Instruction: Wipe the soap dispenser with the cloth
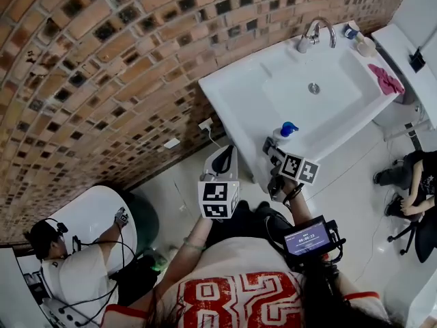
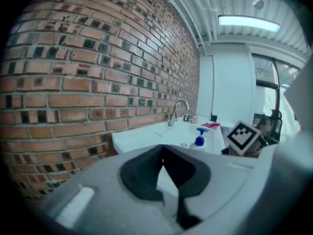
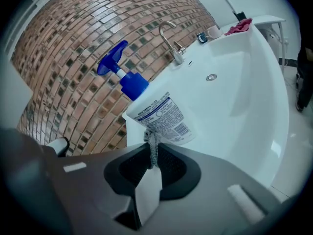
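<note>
The soap dispenser (image 1: 285, 131), a white bottle with a blue pump, stands on the front rim of the white sink (image 1: 232, 98). In the right gripper view the dispenser (image 3: 159, 114) fills the middle, tilted in the picture. My right gripper (image 3: 151, 146) is shut on a thin grey cloth (image 3: 153, 153), and the cloth's tip touches the bottle's lower side. In the head view the right gripper (image 1: 272, 146) sits just in front of the bottle. My left gripper (image 1: 222, 157) hangs left of it, below the sink's front. Its jaws (image 2: 162, 148) meet with nothing between them; the dispenser (image 2: 198, 140) shows beyond.
A brick wall (image 1: 102, 67) runs behind the sink. The faucet (image 1: 315, 34) stands at the far rim, and a pink cloth (image 1: 386, 79) lies on the sink's right side. One person (image 1: 416, 183) sits at right; another (image 1: 61, 265) is at lower left.
</note>
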`<state>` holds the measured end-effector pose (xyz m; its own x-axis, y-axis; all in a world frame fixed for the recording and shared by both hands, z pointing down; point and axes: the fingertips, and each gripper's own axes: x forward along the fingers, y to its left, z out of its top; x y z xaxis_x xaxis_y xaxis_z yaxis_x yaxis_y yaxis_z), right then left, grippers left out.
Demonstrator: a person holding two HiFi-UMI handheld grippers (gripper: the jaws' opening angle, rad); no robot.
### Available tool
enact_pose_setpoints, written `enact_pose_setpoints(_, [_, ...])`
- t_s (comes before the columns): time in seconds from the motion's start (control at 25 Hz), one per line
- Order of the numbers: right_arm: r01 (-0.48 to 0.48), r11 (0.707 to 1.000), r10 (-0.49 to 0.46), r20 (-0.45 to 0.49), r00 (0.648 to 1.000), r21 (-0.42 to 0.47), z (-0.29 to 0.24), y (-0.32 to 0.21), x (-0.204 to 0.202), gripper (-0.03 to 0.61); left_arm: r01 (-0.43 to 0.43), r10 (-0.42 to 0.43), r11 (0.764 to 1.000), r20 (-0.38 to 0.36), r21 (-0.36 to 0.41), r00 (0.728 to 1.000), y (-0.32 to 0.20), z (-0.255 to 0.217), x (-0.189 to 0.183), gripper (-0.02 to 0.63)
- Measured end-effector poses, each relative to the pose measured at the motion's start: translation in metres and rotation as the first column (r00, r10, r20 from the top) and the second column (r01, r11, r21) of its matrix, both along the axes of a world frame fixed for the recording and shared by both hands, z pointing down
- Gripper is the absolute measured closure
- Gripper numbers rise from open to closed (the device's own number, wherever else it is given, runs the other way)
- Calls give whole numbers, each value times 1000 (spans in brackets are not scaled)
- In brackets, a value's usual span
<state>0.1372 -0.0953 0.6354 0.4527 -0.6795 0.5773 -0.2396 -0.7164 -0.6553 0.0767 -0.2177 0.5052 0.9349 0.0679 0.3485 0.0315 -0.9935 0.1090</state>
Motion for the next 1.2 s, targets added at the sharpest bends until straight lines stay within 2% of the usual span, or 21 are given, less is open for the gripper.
enact_pose_setpoints(0.28, [10, 999, -9, 29, 1000, -44, 7, -2, 0, 529, 31, -31, 1000, -1, -5, 1000, -9, -1, -2, 612])
enact_pose_setpoints(0.52, [33, 999, -34, -33, 999, -27, -20, -7, -6, 529, 24, -24, 999, -11, -23, 1000, -7, -3, 0, 612])
enact_pose_setpoints(0.72, [27, 1000, -28, -128, 991, -11, -53, -1, -11, 529, -32, 31, 999, -21, -32, 999, 13, -5, 2, 612])
enact_pose_setpoints(0.92, [-21, 1000, 17, -223, 975, -15, -81, 22, -23, 529, -132, 131, 989, -25, -66, 991, 51, -10, -5, 612])
enact_pose_setpoints(1.2, [-57, 998, 50, -290, 956, -15, -98, 58, -55, 529, -212, 211, 974, -23, -76, 977, 94, -9, -23, 612])
